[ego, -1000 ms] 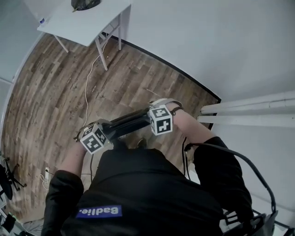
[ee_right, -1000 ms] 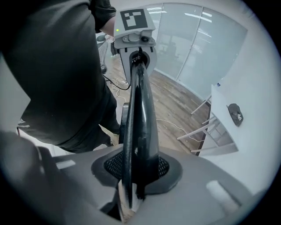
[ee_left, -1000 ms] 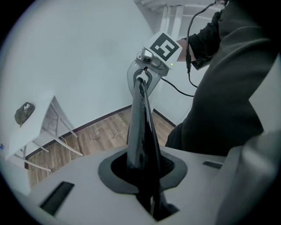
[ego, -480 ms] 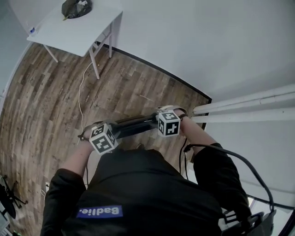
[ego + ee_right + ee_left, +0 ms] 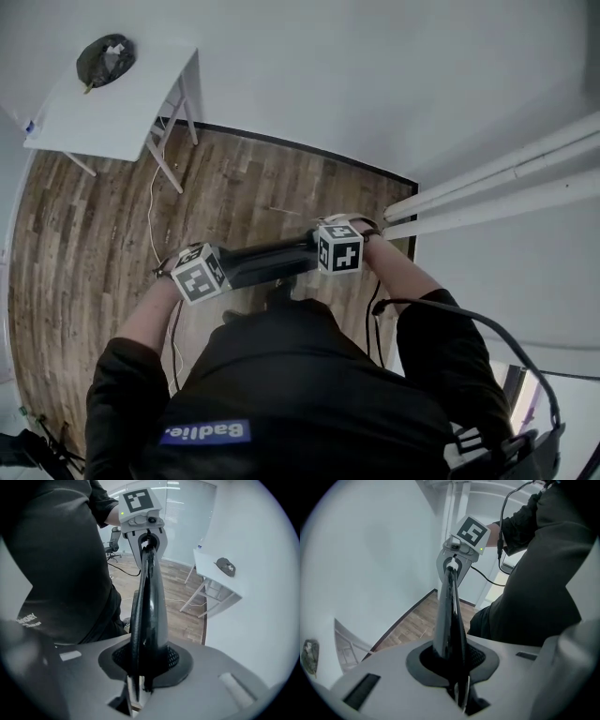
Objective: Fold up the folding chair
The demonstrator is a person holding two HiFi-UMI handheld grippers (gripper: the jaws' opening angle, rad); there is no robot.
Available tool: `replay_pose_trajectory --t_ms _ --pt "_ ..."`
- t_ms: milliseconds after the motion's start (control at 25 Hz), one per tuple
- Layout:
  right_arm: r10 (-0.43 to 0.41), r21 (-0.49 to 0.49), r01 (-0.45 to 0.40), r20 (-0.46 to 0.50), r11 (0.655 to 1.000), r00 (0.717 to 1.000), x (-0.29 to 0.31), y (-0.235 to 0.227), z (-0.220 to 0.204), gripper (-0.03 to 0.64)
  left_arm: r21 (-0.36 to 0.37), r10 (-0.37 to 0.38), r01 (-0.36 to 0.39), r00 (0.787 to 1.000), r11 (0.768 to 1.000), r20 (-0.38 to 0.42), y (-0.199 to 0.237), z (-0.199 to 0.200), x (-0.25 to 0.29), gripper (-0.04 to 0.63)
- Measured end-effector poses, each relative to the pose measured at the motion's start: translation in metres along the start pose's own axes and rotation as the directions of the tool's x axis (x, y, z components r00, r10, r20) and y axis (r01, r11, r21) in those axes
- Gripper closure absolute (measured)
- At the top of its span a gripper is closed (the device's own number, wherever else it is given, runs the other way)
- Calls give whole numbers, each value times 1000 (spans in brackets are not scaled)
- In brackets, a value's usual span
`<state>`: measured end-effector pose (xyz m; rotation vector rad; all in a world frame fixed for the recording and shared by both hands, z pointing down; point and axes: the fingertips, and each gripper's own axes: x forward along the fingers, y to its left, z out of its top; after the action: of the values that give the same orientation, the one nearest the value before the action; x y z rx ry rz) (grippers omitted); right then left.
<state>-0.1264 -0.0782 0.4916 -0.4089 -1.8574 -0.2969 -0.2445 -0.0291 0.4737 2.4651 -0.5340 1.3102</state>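
Observation:
The folding chair (image 5: pixel 267 263) is black and folded flat, and I see it edge-on as a dark bar held above the wooden floor between both grippers. My left gripper (image 5: pixel 200 273) is shut on its left end and my right gripper (image 5: pixel 339 249) on its right end. In the left gripper view the chair's edge (image 5: pixel 451 620) runs from my own jaws (image 5: pixel 457 670) up to the right gripper (image 5: pixel 452 566). The right gripper view shows the chair (image 5: pixel 147 606) clamped in my jaws (image 5: pixel 144 670), with the left gripper (image 5: pixel 146 541) at its far end.
A white table (image 5: pixel 112 111) with a dark bundle (image 5: pixel 105 58) on it stands at the back left against the wall. A white cable (image 5: pixel 150 217) trails over the floor. White pipes (image 5: pixel 487 183) run along the right. The person's black-shirted torso is just behind the chair.
Both grippers have carried the chair closer to the wall. The chair now lies nearer to level between them, and both cubes have rolled. The table has drifted to the upper left.

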Motion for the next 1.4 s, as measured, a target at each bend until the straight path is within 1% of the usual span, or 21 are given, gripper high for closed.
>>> replay_pose_trajectory --t_ms 120,280,360,480,640,880,1040,1160,1400 --pt "-14 47 14 11 999 1000 -9 -15 -26 549 39 -32 32 999 999 -13 21 25 15 537" --pt "-22 78 21 14 997 1000 -28 -40 -74 548 65 -63 64 998 996 -16 47 74 39 538" --pt "-35 104 31 31 994 999 -37 -54 -93 548 90 -77 80 996 993 -37 63 95 47 538" --pt "-51 133 43 62 990 997 -50 -78 -116 549 119 -78 86 995 989 -66 90 124 54 538" --pt "-71 166 57 75 985 995 -61 -112 -147 549 154 -81 94 993 984 -86 127 158 68 538" --pt "-102 235 85 60 968 993 -69 -166 -174 549 214 -115 136 988 967 -107 190 186 81 537" --pt "-99 277 83 43 957 994 -71 -208 -187 551 267 -152 170 984 948 -88 236 206 90 537" --pt "-93 316 81 26 945 995 -72 -241 -190 552 288 -174 196 979 937 -102 275 207 94 537" --pt "-102 384 95 -2 919 995 -79 -311 -198 554 347 -211 230 973 909 -93 353 224 97 537"
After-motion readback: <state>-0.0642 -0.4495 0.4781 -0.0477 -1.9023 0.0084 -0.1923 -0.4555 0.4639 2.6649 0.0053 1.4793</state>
